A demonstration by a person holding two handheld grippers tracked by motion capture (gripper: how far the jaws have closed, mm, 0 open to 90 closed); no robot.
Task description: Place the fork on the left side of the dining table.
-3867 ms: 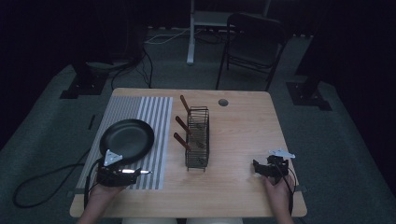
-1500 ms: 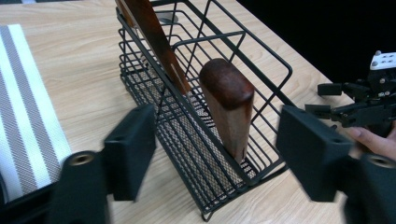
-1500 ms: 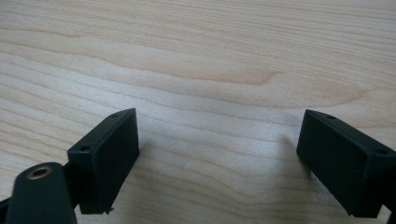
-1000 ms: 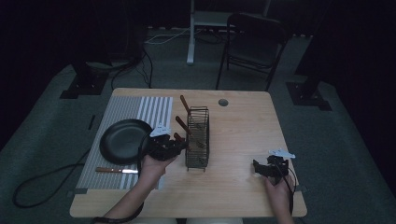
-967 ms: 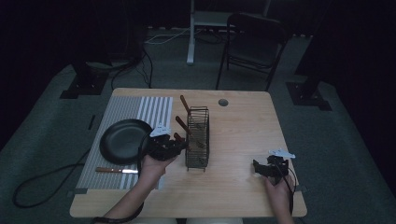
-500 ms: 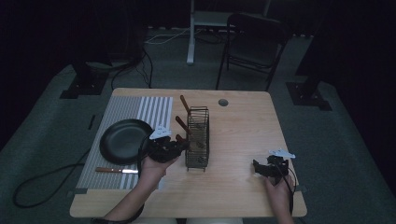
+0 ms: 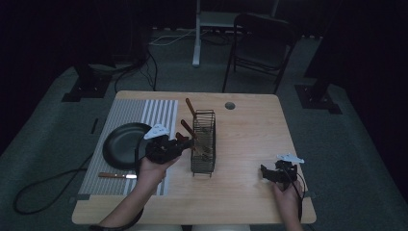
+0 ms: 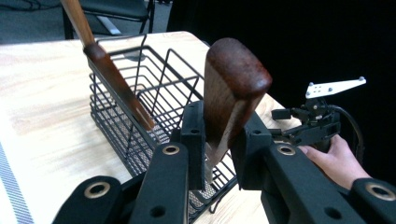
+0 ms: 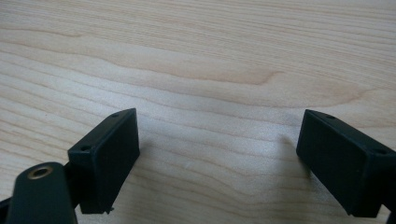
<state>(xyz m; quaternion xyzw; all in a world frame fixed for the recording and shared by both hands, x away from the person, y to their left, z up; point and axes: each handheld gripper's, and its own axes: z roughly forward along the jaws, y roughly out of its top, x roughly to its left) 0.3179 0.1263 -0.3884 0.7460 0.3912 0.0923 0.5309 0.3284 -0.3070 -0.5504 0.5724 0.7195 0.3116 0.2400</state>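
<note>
A black wire basket (image 7: 204, 146) stands mid-table with several wooden-handled utensils leaning in it. My left gripper (image 7: 184, 142) reaches it from the left and is shut on the thick, rounded wooden handle (image 8: 232, 91) of one utensil, its pads (image 8: 194, 138) pressing both sides just below the top. Behind it a second, thinner wooden handle (image 8: 113, 77) leans against the basket's rim (image 8: 135, 52). My right gripper (image 7: 264, 173) rests near the table's right front edge; its jaws stand wide open over bare wood (image 9: 217, 154), with nothing between them.
A black frying pan (image 7: 121, 145) lies on a grey striped mat (image 7: 144, 113) at the left. A knife (image 7: 117, 175) with a wooden handle lies on the mat's front part. A cable hole (image 7: 230, 105) marks the table's far side. A chair (image 7: 262, 38) stands beyond it.
My left gripper left the knife on the mat and crossed to the basket. Over the last second it rose slightly with the handle in its jaws. The right hand stayed put.
</note>
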